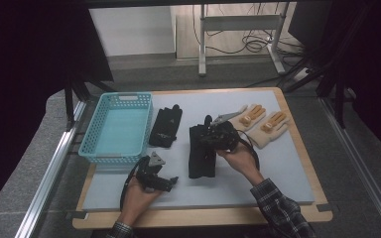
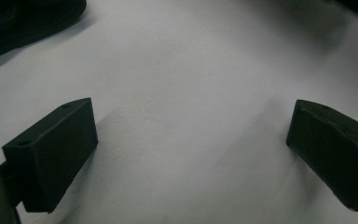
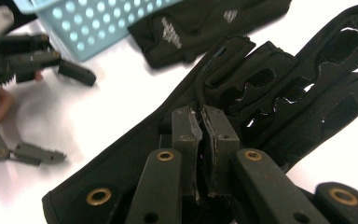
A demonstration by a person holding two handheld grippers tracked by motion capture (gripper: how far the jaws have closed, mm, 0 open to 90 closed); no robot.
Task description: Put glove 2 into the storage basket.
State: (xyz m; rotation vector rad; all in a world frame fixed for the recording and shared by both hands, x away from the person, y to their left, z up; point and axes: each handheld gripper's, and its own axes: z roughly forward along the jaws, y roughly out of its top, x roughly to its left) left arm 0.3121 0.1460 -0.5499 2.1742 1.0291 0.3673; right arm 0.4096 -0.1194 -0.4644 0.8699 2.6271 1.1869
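A black glove point(image 1: 200, 157) lies lengthwise on the pale mat point(image 1: 278, 168) at the table's middle. My right gripper point(image 1: 205, 141) is shut on its upper part. In the right gripper view the two pads point(image 3: 186, 128) meet on a fold of this glove point(image 3: 279, 88), whose fingers spread away up and to the right. A second black glove point(image 1: 165, 126) lies flat beside the blue basket point(image 1: 116, 128). My left gripper point(image 1: 171, 182) rests low near the front left of the mat. Its jaws are open and hold nothing point(image 2: 191, 123).
Two tan gloves point(image 1: 261, 122) lie at the back right of the mat. The blue basket point(image 3: 98, 18) holds nothing. The left gripper point(image 3: 32, 65) and a hand sit at the left of the right gripper view. Bare mat stretches along the front right.
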